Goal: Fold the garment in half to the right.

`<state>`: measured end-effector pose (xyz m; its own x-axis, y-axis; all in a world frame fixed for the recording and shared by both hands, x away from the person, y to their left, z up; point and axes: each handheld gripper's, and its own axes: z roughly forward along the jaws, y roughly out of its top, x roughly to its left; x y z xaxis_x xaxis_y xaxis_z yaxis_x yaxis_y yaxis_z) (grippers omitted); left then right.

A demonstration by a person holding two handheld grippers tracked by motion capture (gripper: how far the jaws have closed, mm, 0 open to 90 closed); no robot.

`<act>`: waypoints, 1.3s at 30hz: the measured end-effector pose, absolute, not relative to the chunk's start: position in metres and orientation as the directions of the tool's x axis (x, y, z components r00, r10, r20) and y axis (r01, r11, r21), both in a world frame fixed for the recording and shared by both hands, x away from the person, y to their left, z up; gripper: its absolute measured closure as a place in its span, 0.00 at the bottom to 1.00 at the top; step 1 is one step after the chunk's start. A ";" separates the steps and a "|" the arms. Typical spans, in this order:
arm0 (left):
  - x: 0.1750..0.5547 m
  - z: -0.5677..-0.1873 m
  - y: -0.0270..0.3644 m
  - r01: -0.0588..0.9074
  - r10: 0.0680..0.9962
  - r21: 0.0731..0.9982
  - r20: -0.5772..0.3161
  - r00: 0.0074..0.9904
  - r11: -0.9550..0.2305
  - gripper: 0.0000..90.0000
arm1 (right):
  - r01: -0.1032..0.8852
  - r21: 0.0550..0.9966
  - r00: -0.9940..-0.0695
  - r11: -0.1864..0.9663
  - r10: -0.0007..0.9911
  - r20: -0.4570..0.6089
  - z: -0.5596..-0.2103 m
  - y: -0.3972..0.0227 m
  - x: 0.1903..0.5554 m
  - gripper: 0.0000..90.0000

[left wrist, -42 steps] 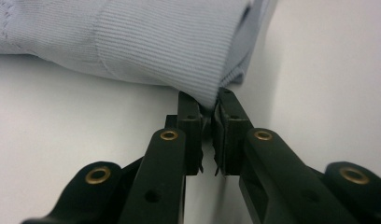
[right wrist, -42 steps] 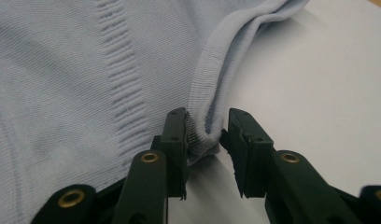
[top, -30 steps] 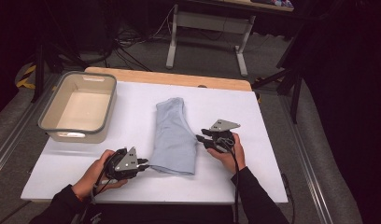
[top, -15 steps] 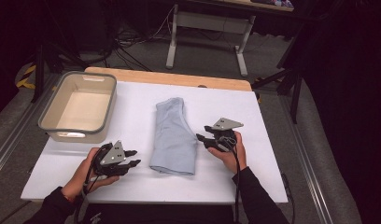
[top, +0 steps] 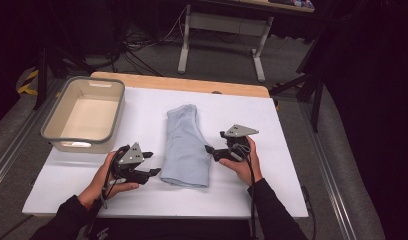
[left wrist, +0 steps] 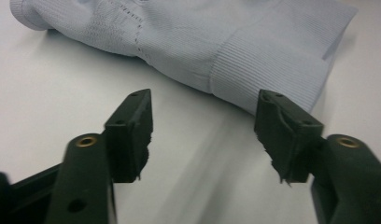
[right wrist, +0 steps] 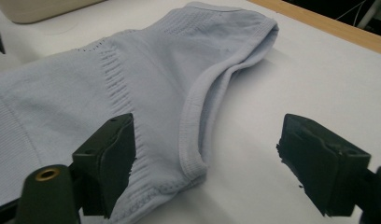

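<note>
Flanking the folded pale-blue ribbed knit garment (top: pixel 186 146) lying mid-table on the white tabletop (top: pixel 292 150), we are holding both tools unladen: the left gripper (top: pixel 153 163) and right gripper (top: pixel 208 149) have just been opening, jaws parted with nothing pinched. We are judging that a careless re-grip could drag the cloth and undo the fold, the right jaws already straddling its curved hem. We cannot make out the layers beneath, and the beige plastic tub (top: pixel 84 114) is sitting well apart

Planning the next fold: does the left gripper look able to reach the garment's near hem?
Probably yes: the left gripper, jaws just opened and empty, faces the light blue garment across bare white tabletop.
</note>
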<state>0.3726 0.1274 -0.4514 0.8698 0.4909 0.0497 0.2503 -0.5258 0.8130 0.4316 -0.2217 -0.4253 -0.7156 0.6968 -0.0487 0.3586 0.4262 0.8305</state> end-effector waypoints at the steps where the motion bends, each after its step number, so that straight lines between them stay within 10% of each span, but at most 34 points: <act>1: 0.373 -0.451 0.127 0.250 0.491 0.813 0.050 0.870 -0.526 0.39 | 0.359 0.831 -0.718 0.425 0.695 -0.045 -0.425 -0.220 0.432 0.20; 11: 0.381 -0.446 0.120 0.226 0.527 0.849 0.071 0.847 -0.477 0.18 | 0.324 0.839 -0.740 0.438 0.670 -0.064 -0.423 -0.207 0.438 0.14; 39: 0.380 -0.437 0.120 0.133 0.534 0.880 0.151 0.832 -0.456 0.13 | 0.241 0.877 -0.732 0.415 0.671 -0.116 -0.412 -0.209 0.427 0.13</act>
<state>0.3800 0.1204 -0.4371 0.8318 0.5341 0.1512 0.1330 -0.4563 0.8798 0.4269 -0.2086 -0.4124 -0.7323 0.6710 -0.1161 0.2413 0.4151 0.8772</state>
